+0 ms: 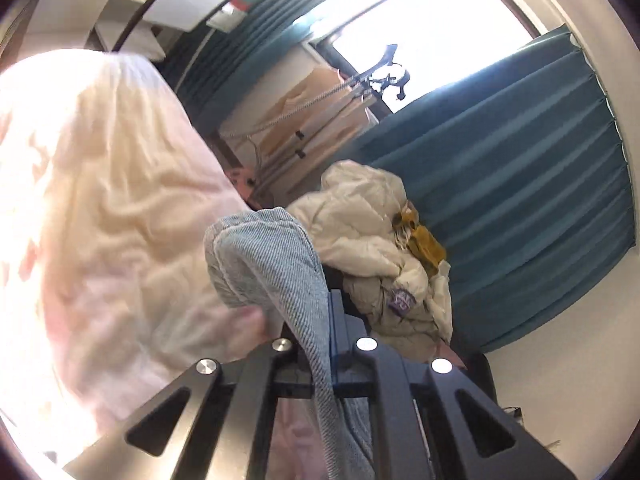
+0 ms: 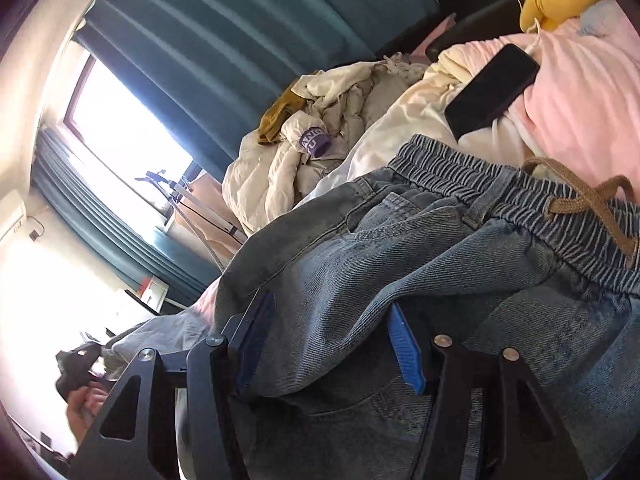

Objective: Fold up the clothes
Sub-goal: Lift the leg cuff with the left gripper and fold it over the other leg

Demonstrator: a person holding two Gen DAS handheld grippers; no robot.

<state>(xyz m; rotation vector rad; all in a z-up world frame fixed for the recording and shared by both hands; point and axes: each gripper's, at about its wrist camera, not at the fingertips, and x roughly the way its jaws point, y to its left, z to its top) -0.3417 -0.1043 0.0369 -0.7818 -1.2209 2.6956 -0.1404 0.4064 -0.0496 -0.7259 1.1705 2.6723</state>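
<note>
Denim jeans (image 2: 400, 264) hang pinched in both our grippers, left (image 1: 316, 320) and right (image 2: 332, 344) jaws closed on folds, lifted off the bed (image 2: 580, 92) for folding.

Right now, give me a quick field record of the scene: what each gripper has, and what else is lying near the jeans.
garment: blue jeans, elastic waistband with a tan drawstring
left gripper: jaws shut on a narrow fold of denim
right gripper: jaws clamped on a thick bunch of the jeans
surface: pink bedding
nearby: black phone on the bedding, white cable plugged in
beyond: crumpled cream jacket with a purple label
backdrop: teal curtains, bright window
</note>
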